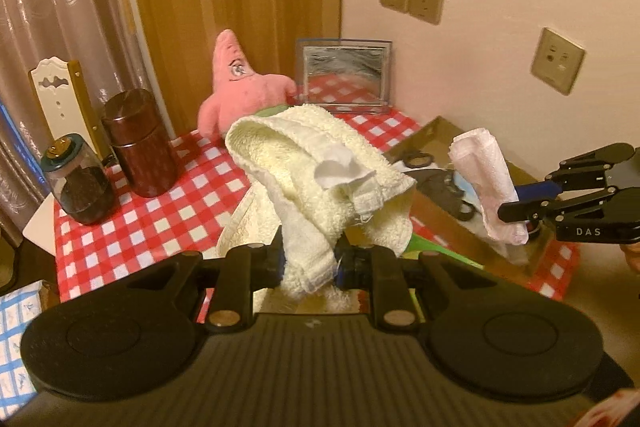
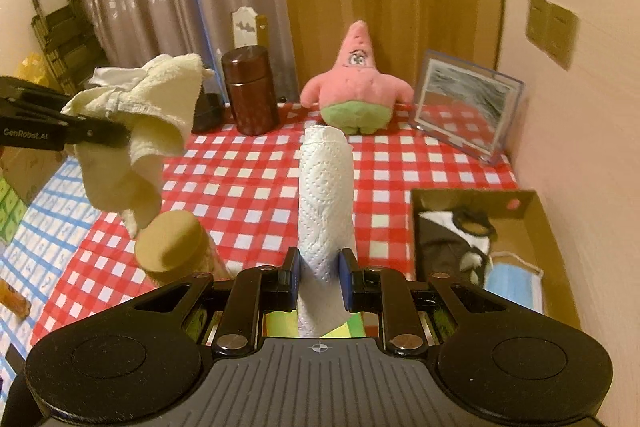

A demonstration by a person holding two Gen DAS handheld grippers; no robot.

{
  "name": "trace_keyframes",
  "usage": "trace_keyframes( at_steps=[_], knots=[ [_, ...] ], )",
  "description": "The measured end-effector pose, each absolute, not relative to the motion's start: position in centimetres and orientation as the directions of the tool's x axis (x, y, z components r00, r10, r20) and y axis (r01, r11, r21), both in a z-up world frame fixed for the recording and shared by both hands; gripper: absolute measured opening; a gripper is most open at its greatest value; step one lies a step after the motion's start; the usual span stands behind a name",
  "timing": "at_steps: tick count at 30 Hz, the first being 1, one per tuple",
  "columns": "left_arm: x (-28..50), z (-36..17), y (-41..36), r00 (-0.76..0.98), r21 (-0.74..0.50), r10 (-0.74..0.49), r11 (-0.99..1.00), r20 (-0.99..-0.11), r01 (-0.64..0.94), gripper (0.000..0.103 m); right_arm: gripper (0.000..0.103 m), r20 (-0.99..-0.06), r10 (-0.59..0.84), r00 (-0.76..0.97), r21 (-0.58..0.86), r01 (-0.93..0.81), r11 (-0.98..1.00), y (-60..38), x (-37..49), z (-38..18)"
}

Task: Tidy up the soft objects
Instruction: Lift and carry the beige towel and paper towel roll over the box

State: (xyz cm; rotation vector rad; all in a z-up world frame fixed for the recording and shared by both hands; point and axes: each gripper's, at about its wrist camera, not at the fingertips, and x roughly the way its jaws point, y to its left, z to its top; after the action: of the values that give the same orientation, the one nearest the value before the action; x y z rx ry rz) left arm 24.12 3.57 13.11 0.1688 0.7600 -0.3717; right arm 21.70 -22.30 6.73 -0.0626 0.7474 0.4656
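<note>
In the left wrist view, we are lifting a cream towel point(image 1: 320, 163), the left gripper point(image 1: 310, 263) clamped on its bunched end, above the desk's point(image 1: 168, 199) near edge. In the right wrist view, the right gripper point(image 2: 319, 273) is pinching a folded paper towel point(image 2: 326, 203) upright, likely bound for the cardboard box point(image 2: 548, 223) at the right edge.

Worktop point(image 2: 256, 187): red-white check cover | back edge: pink star plush point(image 2: 357, 87), brown canister point(image 2: 250, 91), clear frame point(image 2: 466, 105) | right: cardboard box point(image 2: 532, 211) | front-left: tan-lidded jar point(image 2: 172, 247)
</note>
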Motion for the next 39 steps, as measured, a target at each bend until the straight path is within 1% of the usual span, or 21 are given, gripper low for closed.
trace_keyframes(
  at_steps=[11,21,31,39],
  knots=[
    [19.9,12.2,-1.1,0.637,-0.068,-0.352,0.903,-0.686,0.425,0.018,0.020,-0.651,0.360,0.669,0.122,-0.376,0.919,-26.5,16.7,6.8],
    [17.9,10.8,-7.7,0.590,-0.159,-0.439,0.871,-0.677,0.465,0.018,0.020,-0.647,0.313,0.695,0.144,-0.292,0.946,-31.2,13.5,6.5],
    [17.0,8.4,-13.3,0.541,-0.270,-0.512,0.843,-0.667,0.466,0.018,0.020,-0.679,0.233,0.696,0.125,-0.203,0.971,-35.6,11.5,5.4],
    [17.4,6.4,-16.8,0.500,-0.327,-0.549,0.822,-0.670,0.466,0.018,0.021,-0.699,0.189,0.690,0.121,-0.146,0.982,-38.5,10.9,4.5]
  ],
)
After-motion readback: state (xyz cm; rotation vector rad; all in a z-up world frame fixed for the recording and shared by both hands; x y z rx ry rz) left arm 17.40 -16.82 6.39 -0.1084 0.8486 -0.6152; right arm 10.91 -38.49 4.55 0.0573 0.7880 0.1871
